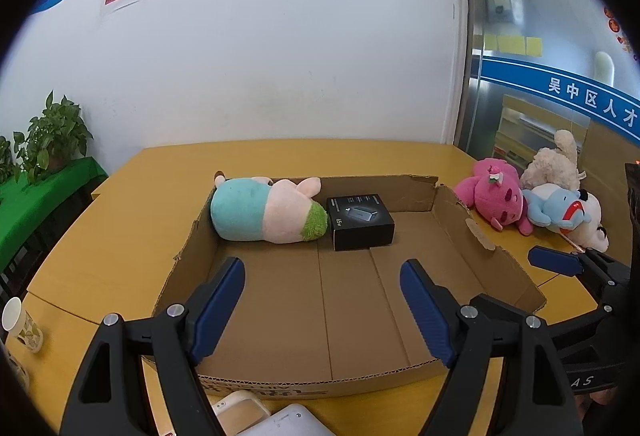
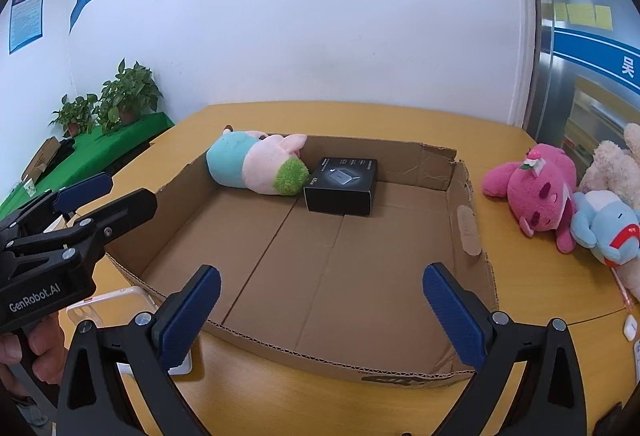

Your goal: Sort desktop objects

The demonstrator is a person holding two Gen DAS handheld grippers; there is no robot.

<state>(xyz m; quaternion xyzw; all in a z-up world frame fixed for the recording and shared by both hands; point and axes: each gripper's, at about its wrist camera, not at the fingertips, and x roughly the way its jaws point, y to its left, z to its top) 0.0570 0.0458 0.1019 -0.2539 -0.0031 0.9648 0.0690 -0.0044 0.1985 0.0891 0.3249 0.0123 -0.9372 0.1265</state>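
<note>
Plush toy (image 1: 266, 209), teal, pink and green-tipped, lies beside black box (image 1: 360, 222); both tools (image 1: 322, 282) (image 2: 320, 290) gape empty.

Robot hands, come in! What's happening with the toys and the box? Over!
Left gripper and right gripper open, empty. Pastel plush and black box in cardboard tray. Pink plush, blue plush outside it. Nothing blocking.

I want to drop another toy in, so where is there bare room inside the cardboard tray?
The near half of the cardboard tray is bare, and so is the far right corner beside the black box. The far left is crowded: the teal and pink plush lies there, touching the box. Outside, the pink plush and its neighbours fill the table's right edge.
</note>
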